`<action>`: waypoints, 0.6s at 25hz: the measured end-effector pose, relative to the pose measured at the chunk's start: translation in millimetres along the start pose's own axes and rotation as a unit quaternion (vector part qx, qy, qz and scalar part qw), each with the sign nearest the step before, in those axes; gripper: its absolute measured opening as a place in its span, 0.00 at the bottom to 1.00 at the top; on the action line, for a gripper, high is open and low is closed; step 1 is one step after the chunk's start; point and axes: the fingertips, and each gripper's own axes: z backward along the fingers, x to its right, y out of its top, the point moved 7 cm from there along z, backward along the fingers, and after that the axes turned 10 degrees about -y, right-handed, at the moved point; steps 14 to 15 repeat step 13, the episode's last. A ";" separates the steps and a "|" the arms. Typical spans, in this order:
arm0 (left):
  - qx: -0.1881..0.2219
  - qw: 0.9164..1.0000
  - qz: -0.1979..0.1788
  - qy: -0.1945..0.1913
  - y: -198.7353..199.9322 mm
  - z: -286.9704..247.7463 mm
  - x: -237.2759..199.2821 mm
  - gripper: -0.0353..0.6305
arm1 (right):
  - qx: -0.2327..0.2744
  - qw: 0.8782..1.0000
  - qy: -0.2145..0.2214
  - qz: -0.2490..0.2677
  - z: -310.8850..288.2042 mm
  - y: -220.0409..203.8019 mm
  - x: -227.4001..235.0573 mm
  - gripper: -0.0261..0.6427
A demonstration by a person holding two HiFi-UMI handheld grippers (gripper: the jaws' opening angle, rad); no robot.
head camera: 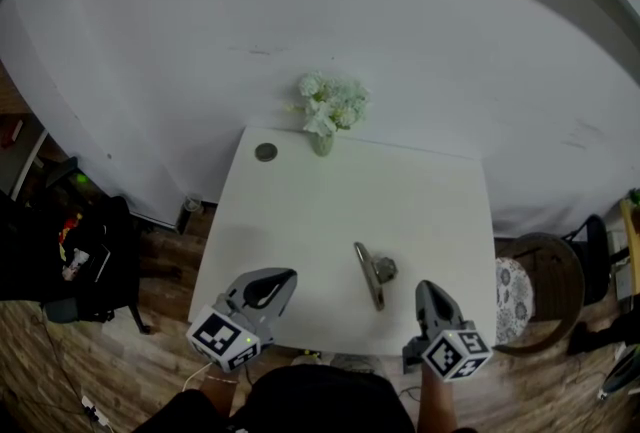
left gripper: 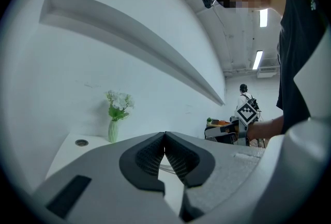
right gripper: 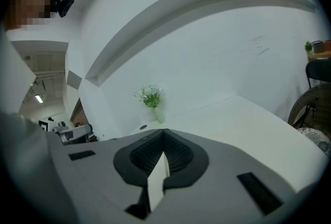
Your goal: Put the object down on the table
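Observation:
A metal lever handle [head camera: 371, 275] with a round base lies flat on the white table [head camera: 300, 211], near its front edge. Nothing touches it. My left gripper [head camera: 286, 277] hovers over the front left corner, jaws shut and empty; in its own view the pads [left gripper: 155, 155] meet at the tip. My right gripper [head camera: 425, 287] sits just right of the handle, apart from it, also shut with nothing between its jaws [right gripper: 164, 132]. Neither gripper view shows the handle clearly.
A small vase of white flowers [head camera: 324, 111] stands at the table's back edge, with a round dark disc [head camera: 265, 152] to its left. A wicker chair [head camera: 545, 281] is at the table's right, dark bags [head camera: 70, 261] on the floor to the left.

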 end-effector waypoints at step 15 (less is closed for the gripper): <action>0.002 1.000 0.002 -0.005 0.9 -4.3 2.2 0.05 | 0.003 1.000 -0.007 0.002 2.8 2.2 2.9 0.03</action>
